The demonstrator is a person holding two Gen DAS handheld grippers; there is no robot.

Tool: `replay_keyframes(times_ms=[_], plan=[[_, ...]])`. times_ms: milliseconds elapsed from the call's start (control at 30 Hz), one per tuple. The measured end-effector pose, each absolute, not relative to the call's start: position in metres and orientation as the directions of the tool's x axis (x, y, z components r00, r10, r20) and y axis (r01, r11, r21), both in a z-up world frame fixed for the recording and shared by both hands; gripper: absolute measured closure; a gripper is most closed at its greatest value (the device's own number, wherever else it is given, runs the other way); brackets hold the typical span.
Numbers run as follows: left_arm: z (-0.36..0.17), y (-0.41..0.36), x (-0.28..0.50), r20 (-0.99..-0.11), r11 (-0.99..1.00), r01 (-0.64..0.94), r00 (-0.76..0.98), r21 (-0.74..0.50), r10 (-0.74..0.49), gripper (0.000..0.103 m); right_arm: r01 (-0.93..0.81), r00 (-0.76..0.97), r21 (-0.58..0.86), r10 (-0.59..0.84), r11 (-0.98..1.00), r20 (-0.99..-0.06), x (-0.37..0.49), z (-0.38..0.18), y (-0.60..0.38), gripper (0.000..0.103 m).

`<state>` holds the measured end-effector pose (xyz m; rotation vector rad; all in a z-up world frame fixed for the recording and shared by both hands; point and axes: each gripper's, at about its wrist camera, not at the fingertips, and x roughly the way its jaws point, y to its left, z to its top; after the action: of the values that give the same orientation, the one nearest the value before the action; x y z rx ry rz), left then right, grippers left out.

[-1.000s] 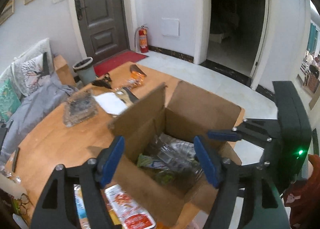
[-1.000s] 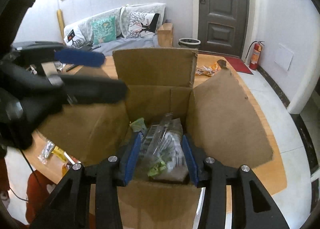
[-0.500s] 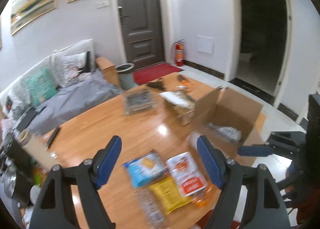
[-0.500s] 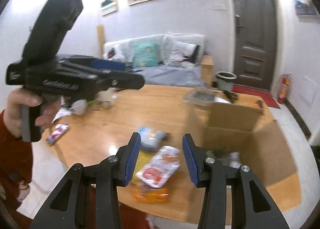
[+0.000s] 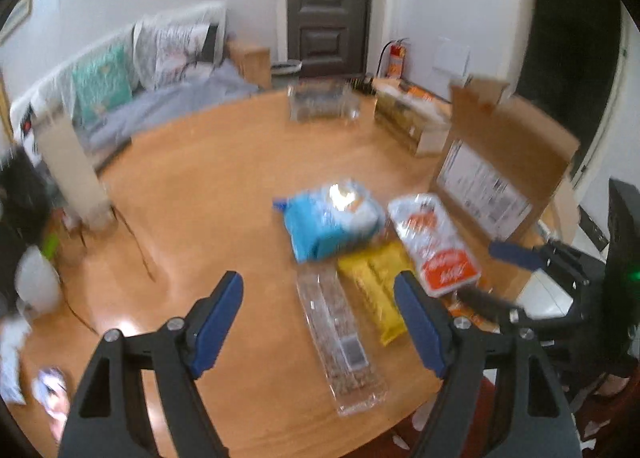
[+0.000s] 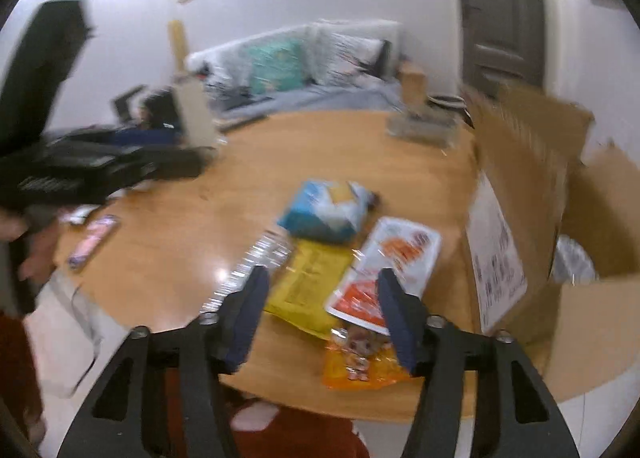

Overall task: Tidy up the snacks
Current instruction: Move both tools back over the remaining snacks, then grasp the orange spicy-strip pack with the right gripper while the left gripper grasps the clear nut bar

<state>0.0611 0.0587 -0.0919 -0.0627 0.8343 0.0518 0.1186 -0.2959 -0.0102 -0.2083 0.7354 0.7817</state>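
Note:
Several snack packs lie on the wooden table [image 5: 200, 186]: a blue bag [image 5: 332, 218], a white and red pack [image 5: 436, 246], a yellow pack [image 5: 378, 290] and a clear long pack [image 5: 340, 342]. An orange pack [image 6: 364, 366] lies at the table's near edge. An open cardboard box [image 5: 504, 162] stands right of them and holds a clear bag [image 6: 572, 262]. My left gripper [image 5: 320, 322] is open and empty above the clear pack. My right gripper [image 6: 324, 306] is open and empty above the yellow and red packs.
A clear container [image 5: 320, 102] and a low cardboard tray [image 5: 412, 122] sit at the table's far side. A sofa with cushions [image 5: 120, 86] stands behind. A phone [image 6: 94, 236] lies at the table's left. The table edge is close below my grippers.
Both grippers swung left from over the box to over the loose packs and moved lower and closer to them. The right gripper let go of the clear bag, which now lies in the box.

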Motion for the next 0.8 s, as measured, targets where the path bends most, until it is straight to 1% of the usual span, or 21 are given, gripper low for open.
replay_keyframes(times_ms=[100,133,200,300,400,467,567,600,667,700,767,800], plan=[[-0.124,0.06,0.064,-0.771,0.992,-0.11,0.637,-0.069,0.017,0.028,-0.648,0.534,0.05,0.5,0.76,-0.682,0.129,-0.032,-0.293,0.037],[-0.133,0.06,0.064,-0.777,0.99,-0.118,0.629,-0.075,0.017,0.028,-0.636,0.538,0.049,0.488,0.77,-0.688,0.133,-0.038,-0.291,0.033],[-0.148,0.061,0.065,-0.786,0.986,-0.136,0.618,-0.094,0.01,0.028,-0.619,0.539,0.051,0.471,0.784,-0.698,0.144,-0.047,-0.286,0.028],[-0.162,0.061,0.067,-0.793,0.982,-0.143,0.609,-0.12,-0.008,0.028,-0.609,0.559,0.028,0.454,0.793,-0.694,0.151,-0.053,-0.279,0.028],[-0.173,0.058,0.067,-0.799,0.983,-0.143,0.601,-0.116,-0.006,0.029,-0.607,0.56,0.019,0.444,0.795,-0.7,0.159,-0.058,-0.272,0.028],[-0.177,0.054,0.07,-0.804,0.984,-0.14,0.595,-0.113,-0.008,0.035,-0.605,0.558,0.018,0.44,0.796,-0.704,0.164,-0.062,-0.271,0.028],[-0.177,0.052,0.069,-0.798,0.985,-0.137,0.602,-0.102,0.001,0.037,-0.608,0.558,0.013,0.439,0.794,-0.704,0.167,-0.064,-0.266,0.028],[-0.177,0.051,0.069,-0.797,0.986,-0.135,0.604,-0.101,0.001,0.038,-0.61,0.558,0.008,0.436,0.792,-0.706,0.168,-0.064,-0.264,0.03],[-0.177,0.049,0.07,-0.794,0.988,-0.122,0.608,-0.09,0.002,0.045,-0.608,0.563,0.003,0.434,0.794,-0.703,0.168,-0.065,-0.266,0.032],[-0.177,0.047,0.069,-0.792,0.99,-0.114,0.61,-0.082,0.005,0.046,-0.605,0.566,0.004,0.434,0.796,-0.701,0.168,-0.065,-0.268,0.034],[-0.177,0.044,0.068,-0.789,0.993,-0.092,0.615,-0.079,-0.005,0.057,-0.606,0.568,0.002,0.434,0.796,-0.699,0.167,-0.064,-0.269,0.036],[-0.176,0.046,0.068,-0.788,0.993,-0.084,0.616,-0.084,-0.014,0.06,-0.61,0.566,0.004,0.439,0.792,-0.698,0.167,-0.064,-0.271,0.036]])
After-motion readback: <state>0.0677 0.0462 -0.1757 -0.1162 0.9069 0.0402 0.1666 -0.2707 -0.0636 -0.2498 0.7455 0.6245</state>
